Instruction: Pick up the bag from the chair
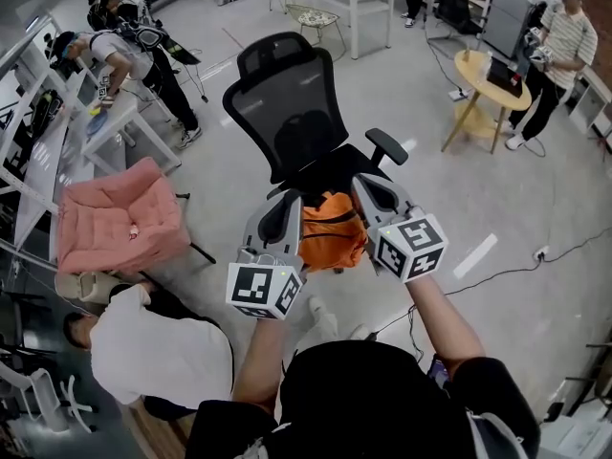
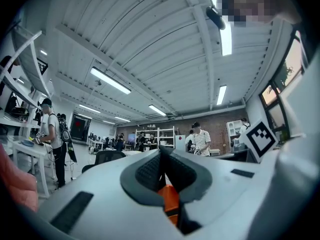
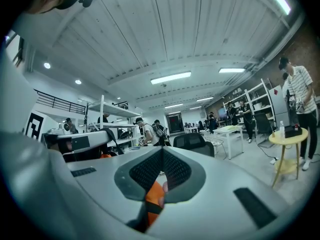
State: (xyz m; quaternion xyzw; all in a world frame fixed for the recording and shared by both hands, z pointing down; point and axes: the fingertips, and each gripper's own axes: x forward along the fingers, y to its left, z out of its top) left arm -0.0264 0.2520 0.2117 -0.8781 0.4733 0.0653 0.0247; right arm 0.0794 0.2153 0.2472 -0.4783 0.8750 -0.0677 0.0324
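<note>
- Bag (image 1: 330,232), orange with dark straps, sat bunched between the two grippers in the head view, over the front of the seat of the black mesh chair (image 1: 292,113); whether it touched the seat could not be told.
- The left gripper (image 1: 287,216) pinched the bag's left side, and the right gripper (image 1: 375,199) pinched its right side, each with its marker cube toward the person.
- In the left gripper view the left gripper (image 2: 162,176) had its jaws closed nearly together, with a fold of the orange bag (image 2: 169,199) clamped between the dark ribbed pads.
- In the right gripper view the right gripper (image 3: 159,176) was likewise closed down on a fold of the bag (image 3: 154,196), orange fabric with a dark band showing below the pads.
- A pink cushioned chair (image 1: 120,213) stood to the left of the black chair, well apart from it.
- A person in a white shirt (image 1: 163,352) crouched at the lower left, near the pink chair.
- A round yellow table (image 1: 488,75) stood at the upper right, and a person in a striped shirt (image 1: 564,41) stood just beside it.
- A cable (image 1: 507,271) trailed across the grey floor on the right.
</note>
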